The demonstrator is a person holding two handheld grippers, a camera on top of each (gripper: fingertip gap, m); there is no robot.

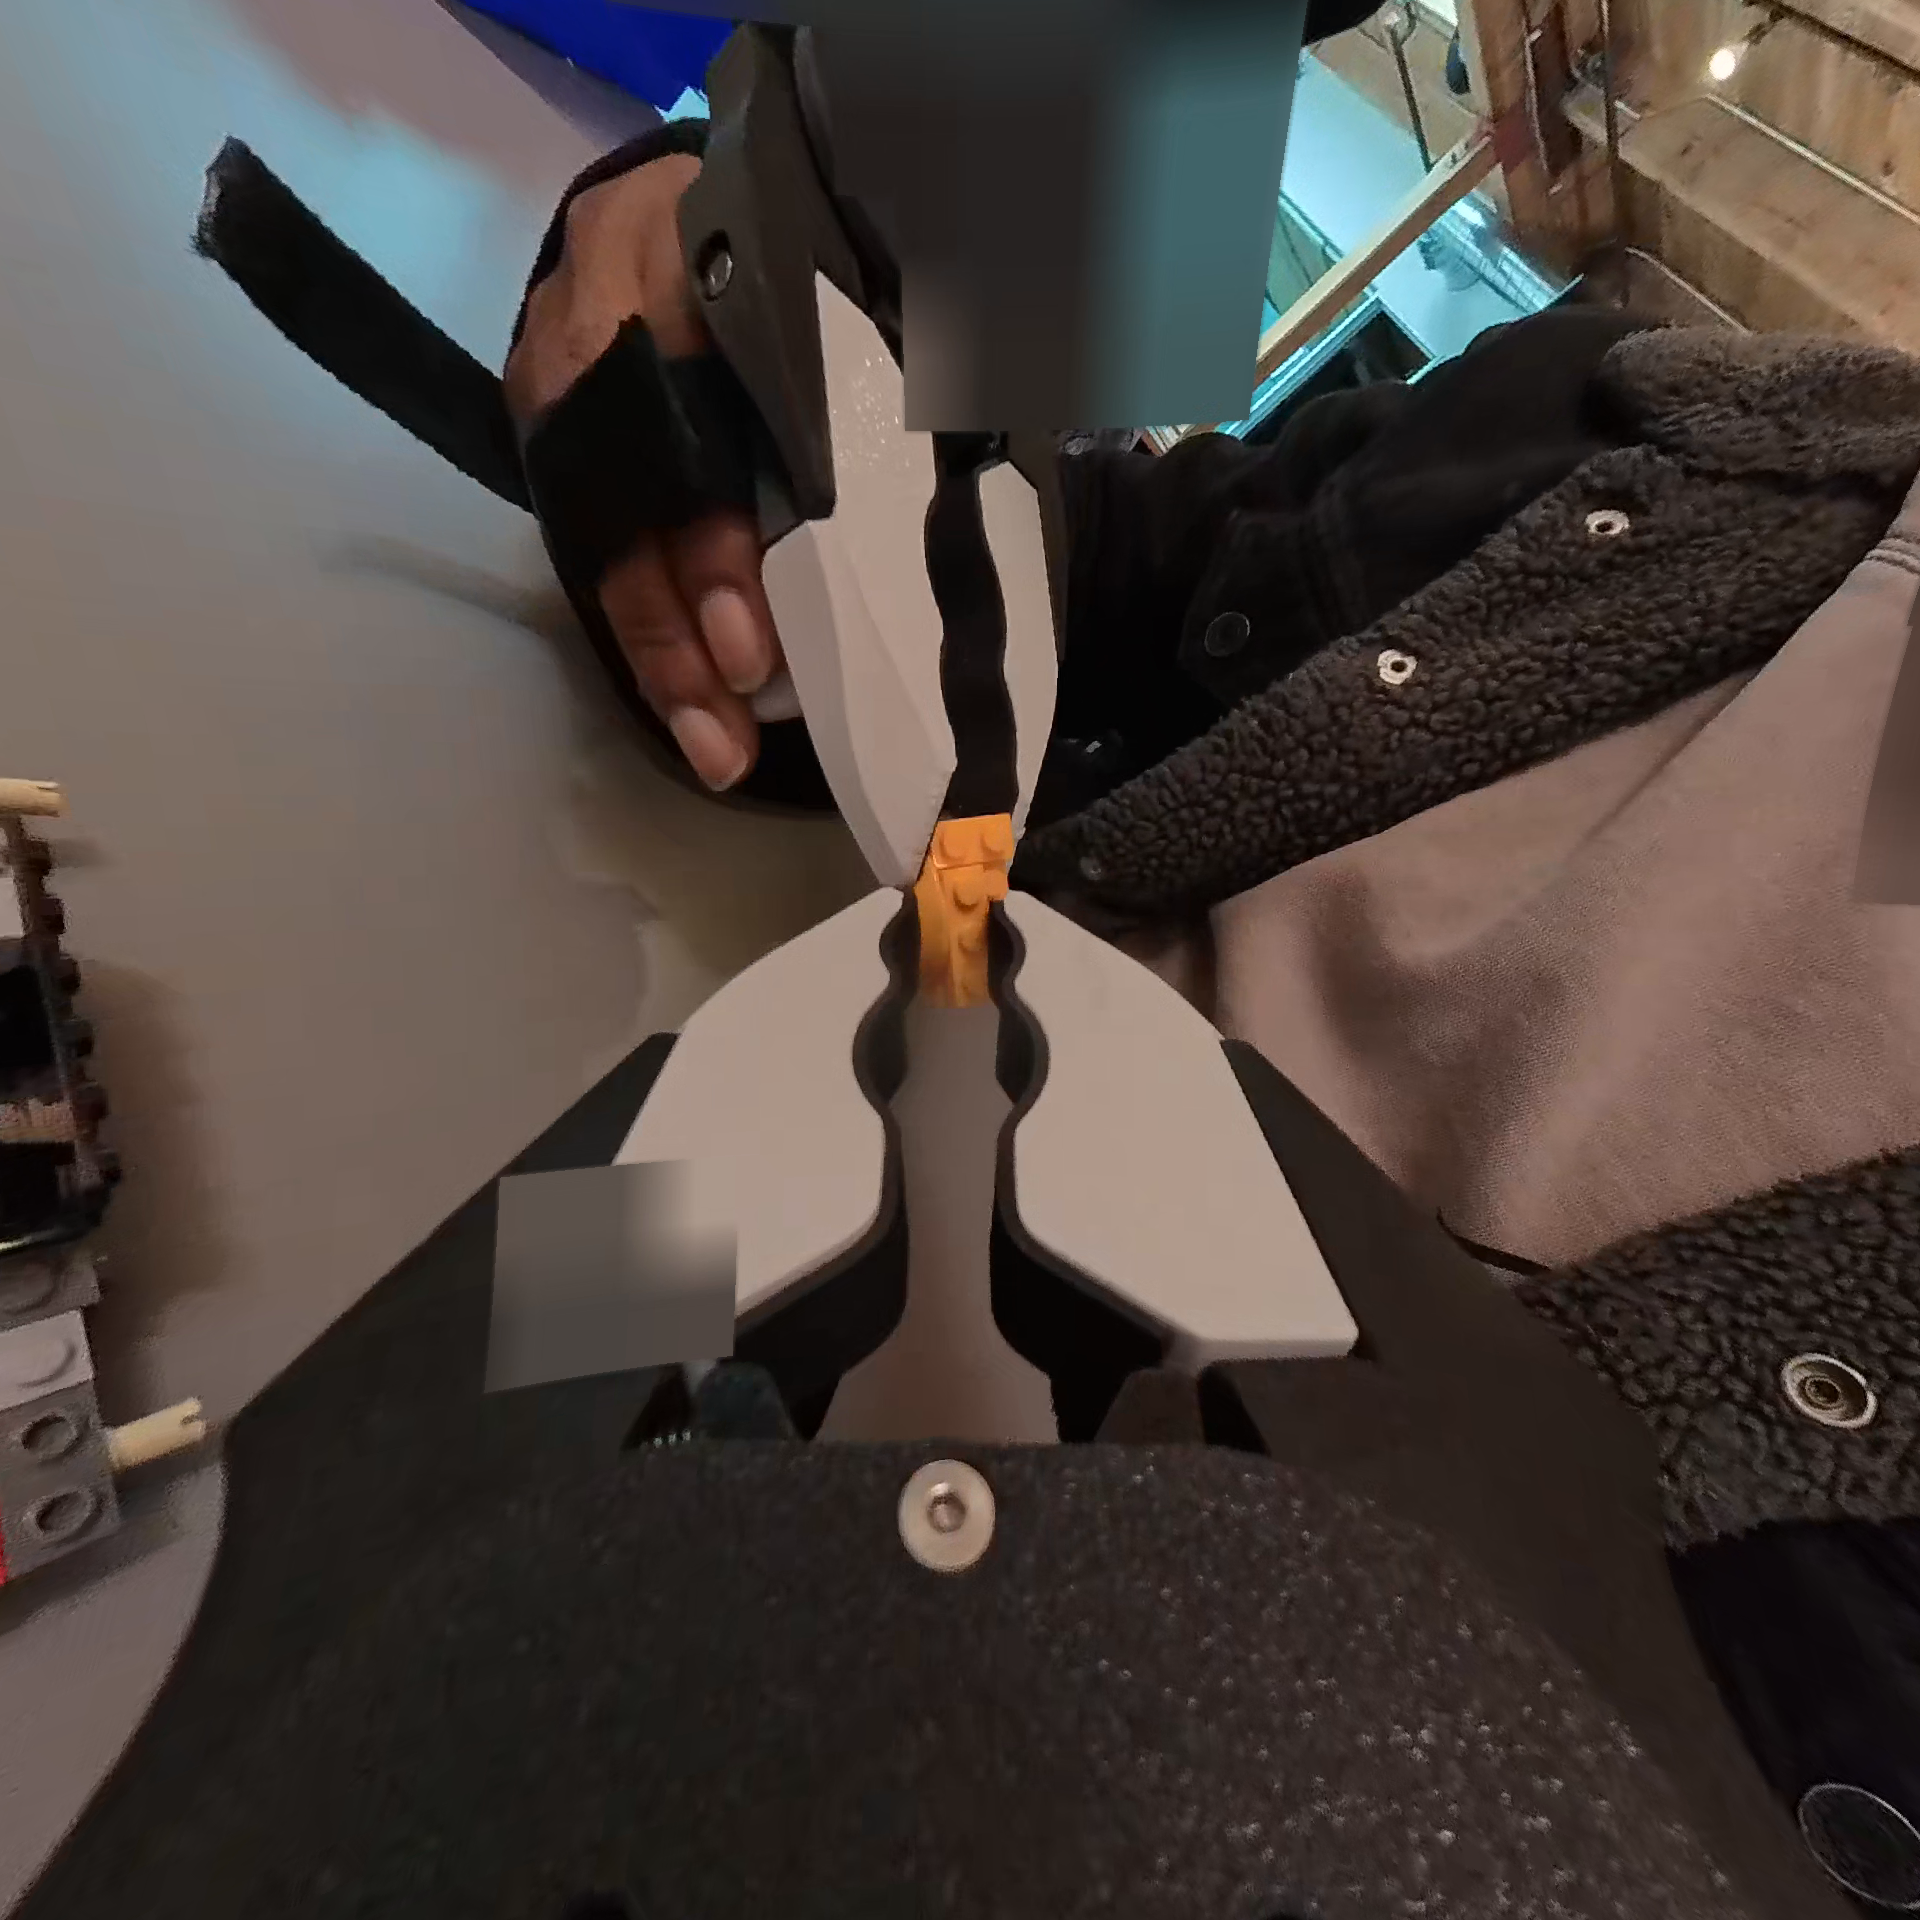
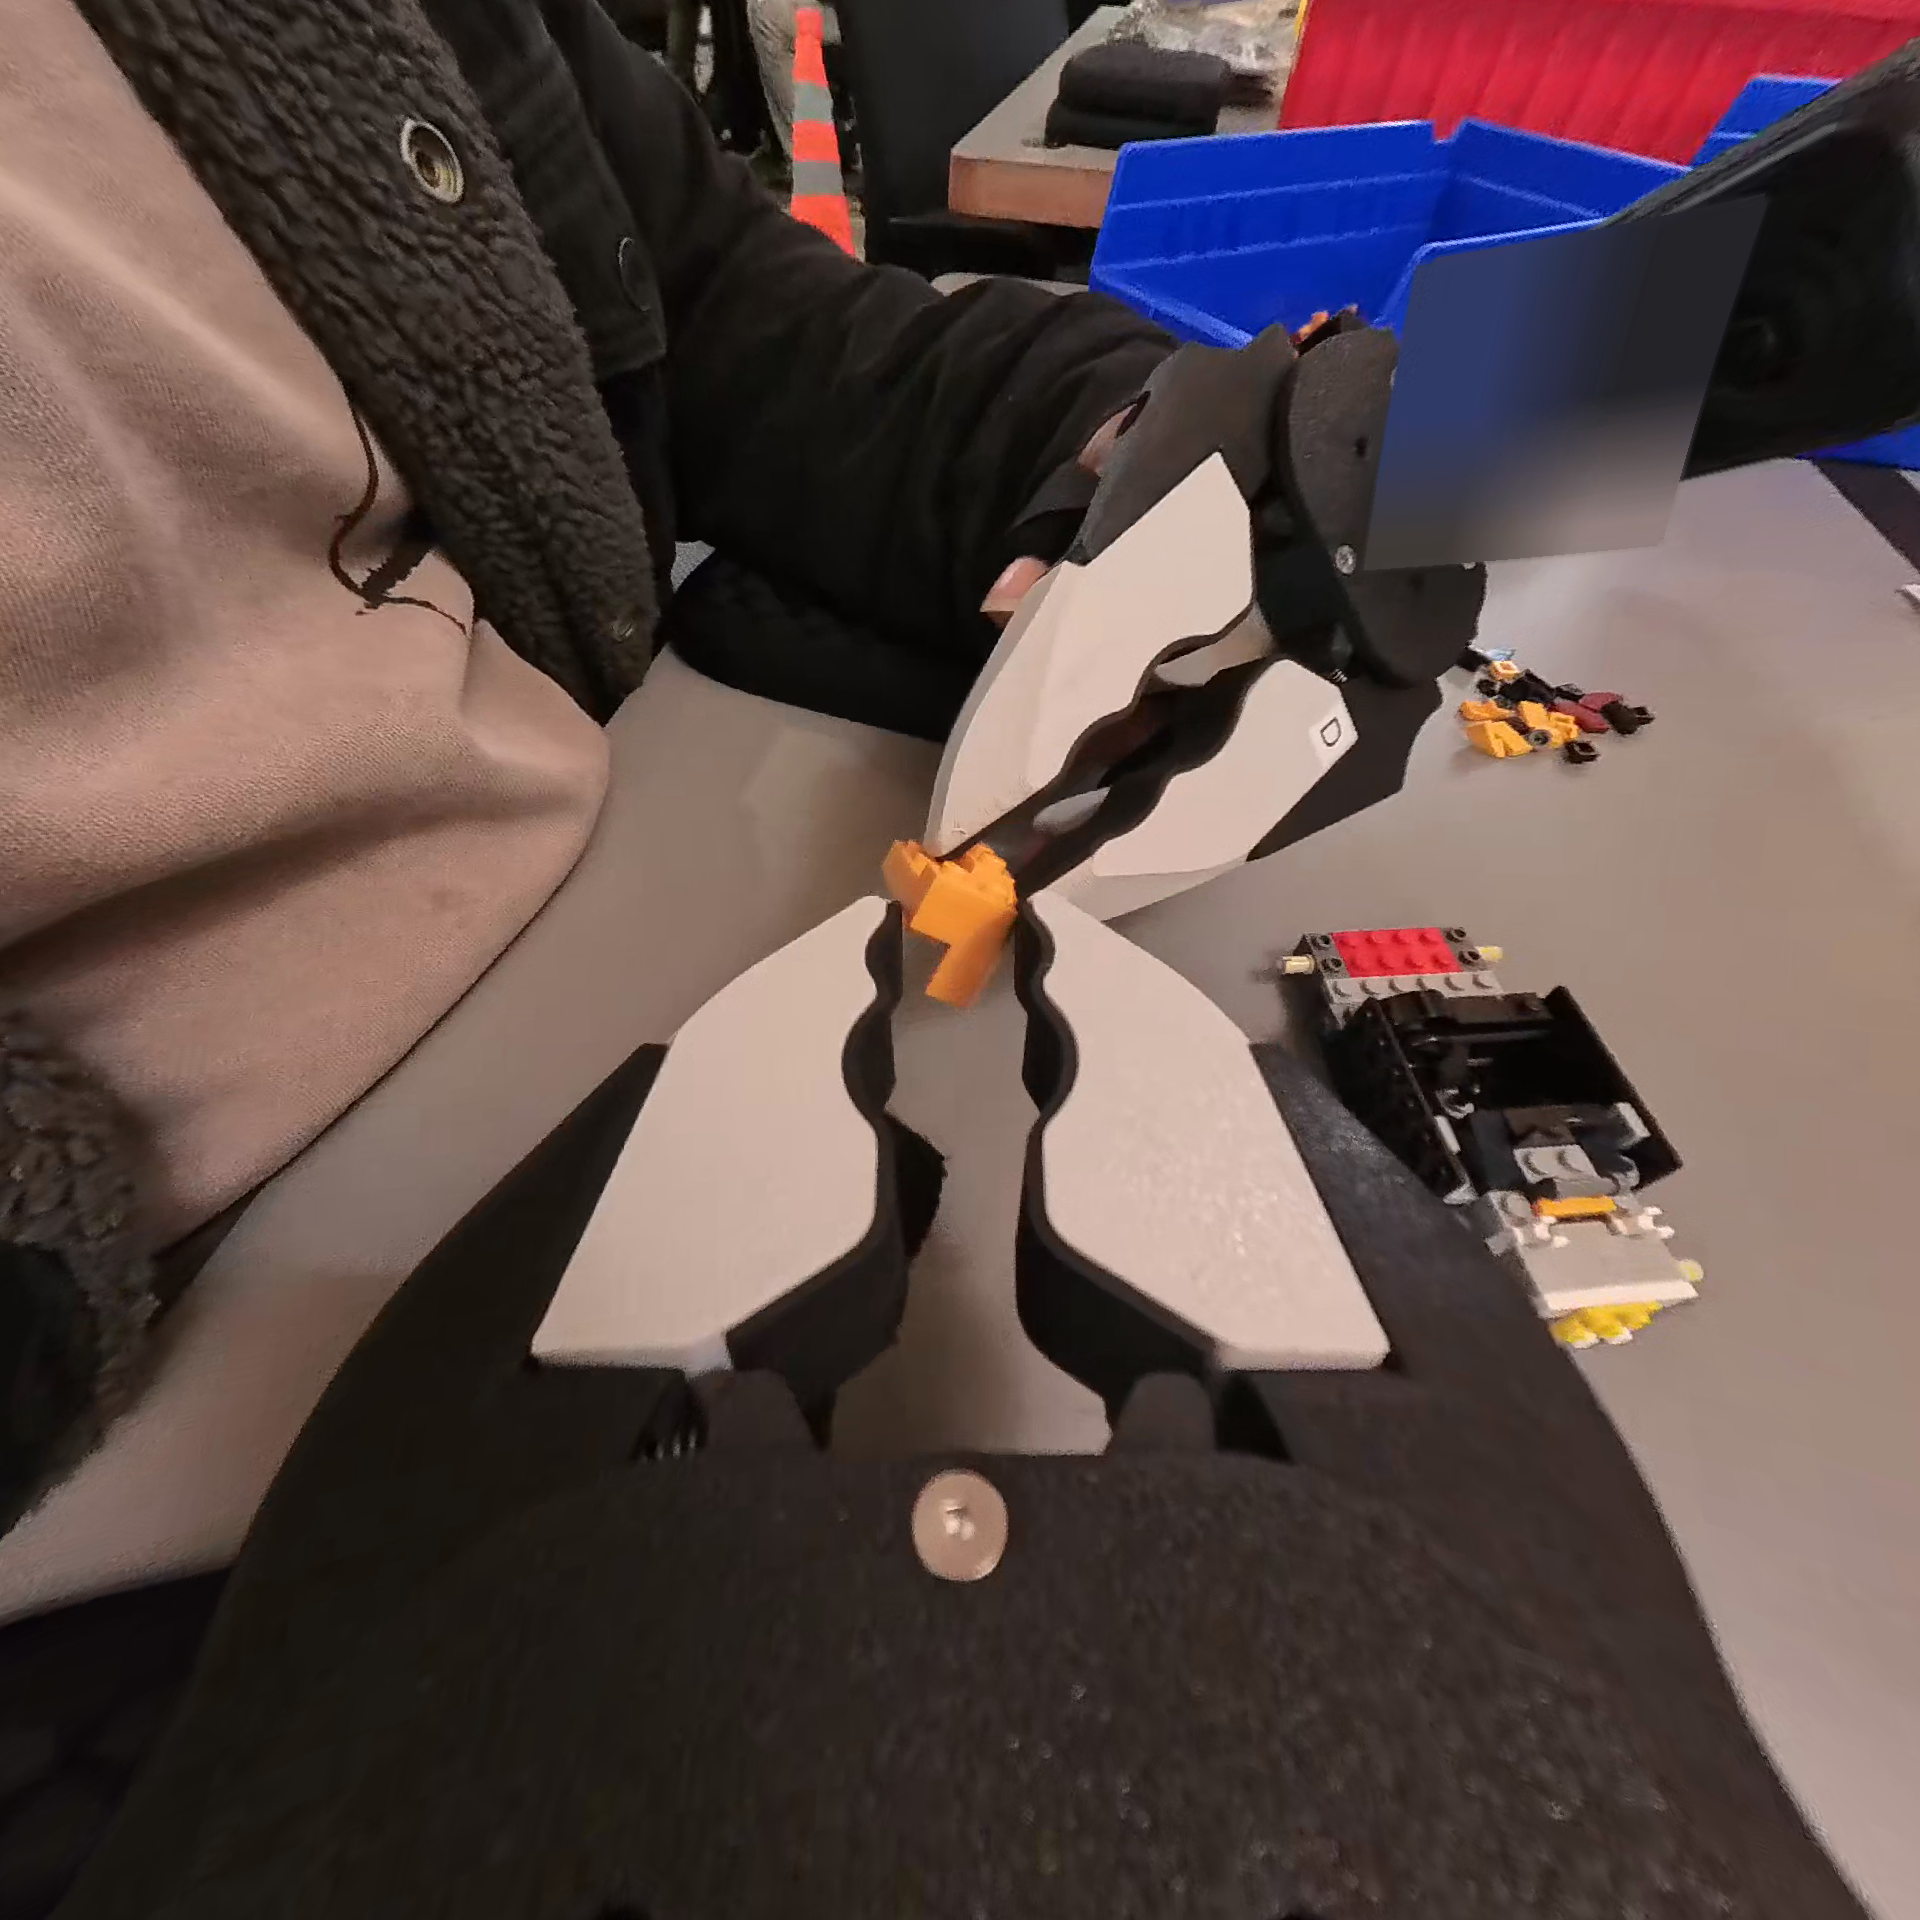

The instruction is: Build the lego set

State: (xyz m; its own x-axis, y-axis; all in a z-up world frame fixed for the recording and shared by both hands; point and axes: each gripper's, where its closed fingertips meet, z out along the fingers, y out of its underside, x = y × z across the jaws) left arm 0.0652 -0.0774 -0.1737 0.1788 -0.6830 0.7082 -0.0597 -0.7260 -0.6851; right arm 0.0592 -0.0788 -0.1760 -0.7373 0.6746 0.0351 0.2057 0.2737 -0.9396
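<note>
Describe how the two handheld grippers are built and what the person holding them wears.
Each gripper, left and right, has two broad white fingers with wavy black inner pads on a textured black body with a silver screw. The person wears a dark fleece jacket, black sleeves and a black hand strap.

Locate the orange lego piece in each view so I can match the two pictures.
Left wrist view: the orange lego piece sits at centre, pinched between the tips of both grippers.
Right wrist view: it is again at centre, between both grippers' tips, above the grey table.
Shared landmark: the half-built lego car, at the left edge in the left wrist view.
</note>
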